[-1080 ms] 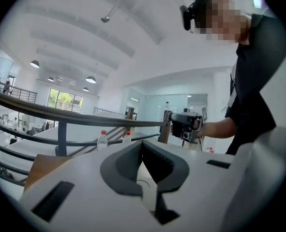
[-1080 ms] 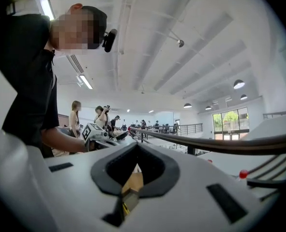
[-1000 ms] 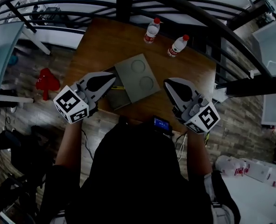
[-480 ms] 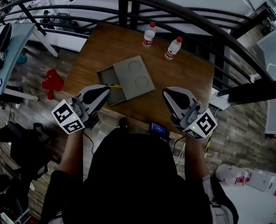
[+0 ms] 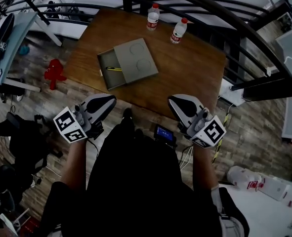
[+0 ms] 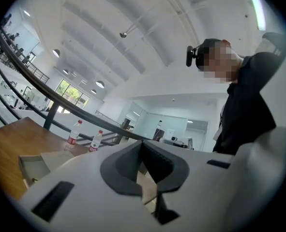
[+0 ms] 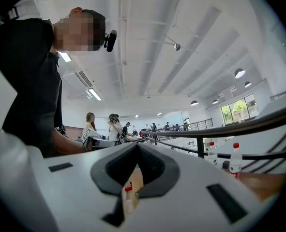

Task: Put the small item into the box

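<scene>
Plainly overhead — small item (image 5: 113, 69) in box (image 5: 136, 59)

Two bottles (image 5: 152, 16) (image 5: 178, 29), one box (image 5: 136, 60), one yellow item (image 5: 113, 68) — one table (image 5: 185, 68)

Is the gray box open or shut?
Open. Its lid is slid aside, and a small yellow thing lies in the box's uncovered part.

Grey box (image 5: 127, 63), drawer slid open, yellow-black small item (image 5: 114, 69) inside
</scene>
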{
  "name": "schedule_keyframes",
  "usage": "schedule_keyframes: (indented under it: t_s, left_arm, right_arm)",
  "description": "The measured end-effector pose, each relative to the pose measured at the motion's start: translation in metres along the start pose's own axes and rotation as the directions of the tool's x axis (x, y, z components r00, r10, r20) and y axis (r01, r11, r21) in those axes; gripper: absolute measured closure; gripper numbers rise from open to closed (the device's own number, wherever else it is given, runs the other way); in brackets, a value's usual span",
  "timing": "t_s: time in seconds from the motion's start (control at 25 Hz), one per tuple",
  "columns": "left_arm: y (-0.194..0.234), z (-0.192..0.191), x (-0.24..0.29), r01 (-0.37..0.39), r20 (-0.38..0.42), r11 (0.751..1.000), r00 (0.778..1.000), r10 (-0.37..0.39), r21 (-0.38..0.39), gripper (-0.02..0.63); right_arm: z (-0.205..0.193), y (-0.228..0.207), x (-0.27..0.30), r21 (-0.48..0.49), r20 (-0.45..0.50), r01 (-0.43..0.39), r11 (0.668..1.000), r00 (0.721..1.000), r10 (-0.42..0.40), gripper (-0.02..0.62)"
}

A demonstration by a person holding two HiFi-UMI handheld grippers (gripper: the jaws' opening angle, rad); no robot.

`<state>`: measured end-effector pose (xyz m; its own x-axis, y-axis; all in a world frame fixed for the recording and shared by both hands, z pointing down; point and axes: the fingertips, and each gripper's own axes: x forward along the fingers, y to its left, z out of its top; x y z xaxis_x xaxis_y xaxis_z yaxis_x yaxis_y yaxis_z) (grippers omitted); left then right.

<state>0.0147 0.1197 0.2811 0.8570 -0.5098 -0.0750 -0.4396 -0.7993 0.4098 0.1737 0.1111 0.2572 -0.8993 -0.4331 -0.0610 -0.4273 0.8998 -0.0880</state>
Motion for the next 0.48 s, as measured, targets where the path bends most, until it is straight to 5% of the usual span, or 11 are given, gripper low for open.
schedule_keyframes:
  t_s: [0.48]
  left_arm:
    - [-0.053, -0.046, -0.005, 0.085, -0.038, 0.995, 0.996, -0.087, -0.044, 0.591]
  right_arm:
    - [-0.021, 0.055, -0.026, 0.005, 0.001, -0.008, 1.000, 1.000, 0.008, 0.585]
